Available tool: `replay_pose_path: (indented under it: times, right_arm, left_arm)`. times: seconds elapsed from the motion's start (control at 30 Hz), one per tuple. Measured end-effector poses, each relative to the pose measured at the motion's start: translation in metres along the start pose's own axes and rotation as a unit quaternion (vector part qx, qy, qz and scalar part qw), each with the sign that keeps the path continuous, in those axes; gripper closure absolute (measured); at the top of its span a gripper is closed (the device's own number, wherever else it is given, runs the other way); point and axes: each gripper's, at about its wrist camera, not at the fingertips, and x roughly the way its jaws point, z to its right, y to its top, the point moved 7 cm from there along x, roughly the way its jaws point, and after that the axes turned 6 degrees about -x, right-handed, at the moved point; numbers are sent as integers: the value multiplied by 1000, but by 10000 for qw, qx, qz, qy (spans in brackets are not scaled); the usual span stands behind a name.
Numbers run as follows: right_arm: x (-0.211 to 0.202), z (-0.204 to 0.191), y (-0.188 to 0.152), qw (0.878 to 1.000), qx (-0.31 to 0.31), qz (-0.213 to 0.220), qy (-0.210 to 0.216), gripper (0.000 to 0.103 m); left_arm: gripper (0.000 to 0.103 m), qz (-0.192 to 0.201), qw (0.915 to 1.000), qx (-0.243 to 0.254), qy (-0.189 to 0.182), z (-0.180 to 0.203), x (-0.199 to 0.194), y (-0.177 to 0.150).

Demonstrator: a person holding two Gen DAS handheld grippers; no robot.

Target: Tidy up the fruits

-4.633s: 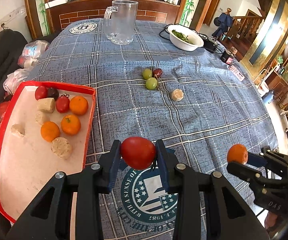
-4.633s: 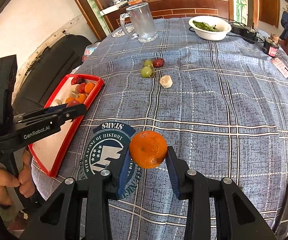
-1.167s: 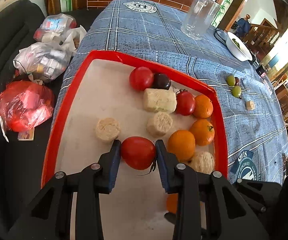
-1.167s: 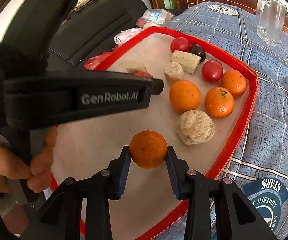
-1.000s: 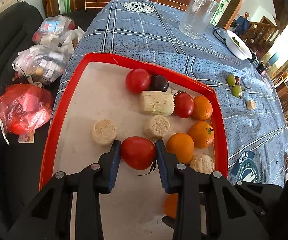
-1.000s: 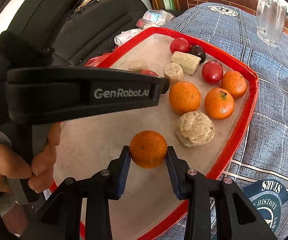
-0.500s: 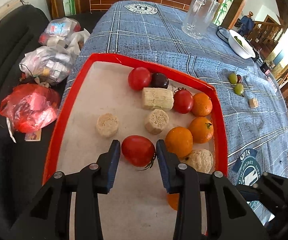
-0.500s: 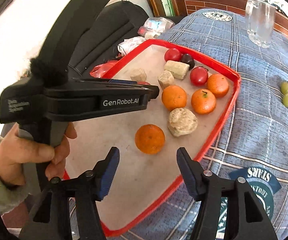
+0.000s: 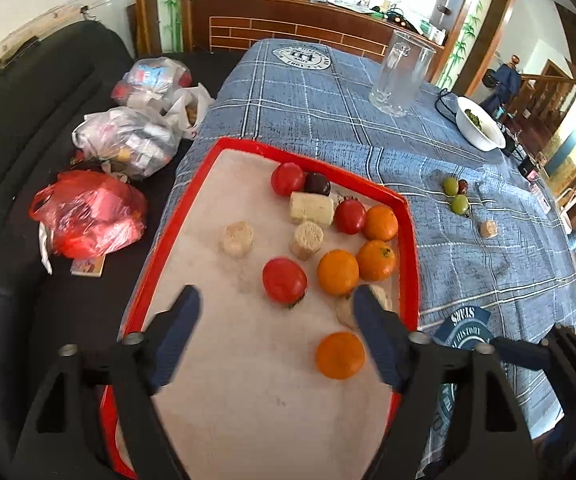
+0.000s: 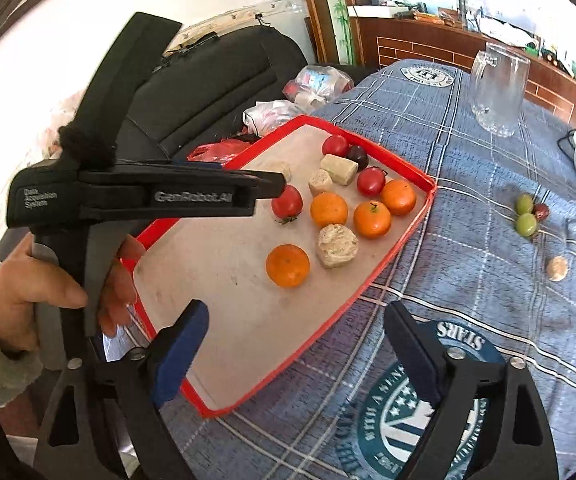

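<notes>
On the red tray (image 9: 407, 240) your tomato (image 9: 284, 279) and orange (image 9: 340, 355) sit free; both tools, left tool (image 9: 274, 326) and right tool (image 10: 298, 346), gape apart, empty. Grapes (image 10: 526, 216) wait on the bench (image 10: 488, 184); they look loose, so a careless reach could roll them away.

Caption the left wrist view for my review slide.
Open left claw above red-rimmed tray, round red tomato and round orange tangerine lying free.
</notes>
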Motion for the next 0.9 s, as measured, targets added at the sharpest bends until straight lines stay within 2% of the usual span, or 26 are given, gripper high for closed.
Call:
replay_pose_path:
  times: [0.1,0.2,0.33,0.5,0.7,0.9]
  right_arm:
    - [-7,1,-2,9999,-140,51,-72,10]
    - [-18,2,-7,9996,-247,72,-127,6]
    - [-36,10,-9,9992,-275,198,-210,4]
    - [-55,18,-8,9988,-267,369,-177,4]
    - [-73,24,-9,9980,-290,549,-104,4]
    - [-81,25,-14,9980,-298,555,24,4]
  left_arm:
    - [18,75,9998,-68,145,1,-12,-9]
    - [18,124,9987,-51,492,0,-22,-19]
    - [18,350,9953,-154,886,-3,-43,-28]
    - [18,407,9897,-344,1326,-8,-63,-39]
    - [18,561,9881,-608,1293,-2,-86,-53]
    - [18,478,9843,-561,1607,5,-88,-69]
